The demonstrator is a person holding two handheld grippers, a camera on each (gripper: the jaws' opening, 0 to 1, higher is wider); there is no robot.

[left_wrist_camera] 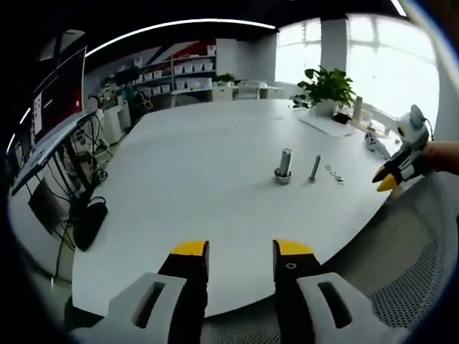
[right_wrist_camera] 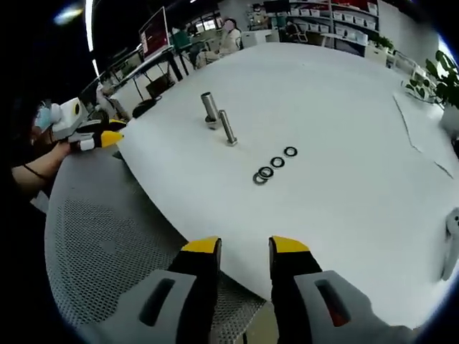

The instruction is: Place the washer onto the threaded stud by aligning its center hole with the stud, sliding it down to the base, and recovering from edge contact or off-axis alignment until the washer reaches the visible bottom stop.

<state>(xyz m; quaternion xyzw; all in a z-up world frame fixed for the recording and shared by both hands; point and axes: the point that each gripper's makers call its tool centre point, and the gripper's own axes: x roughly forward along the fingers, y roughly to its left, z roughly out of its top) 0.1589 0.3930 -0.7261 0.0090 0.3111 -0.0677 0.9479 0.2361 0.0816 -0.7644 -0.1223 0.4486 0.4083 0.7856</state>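
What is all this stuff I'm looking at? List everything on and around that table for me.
Round white table: one, under everything.
Thick grey metal stud on a base: one, upright mid-table.
Thin grey threaded metal stud: one, upright beside the thick one.
Dark metal ring washers: four, in a row on the table, near the thin stud.
Green potted plant: one, far table edge.
White shelves with boxes: along the back wall.
Grey mesh chair: one, at the table's edge.
Left gripper: yellow-tipped, jaws apart, empty.
Right gripper: yellow-tipped, jaws apart, empty.
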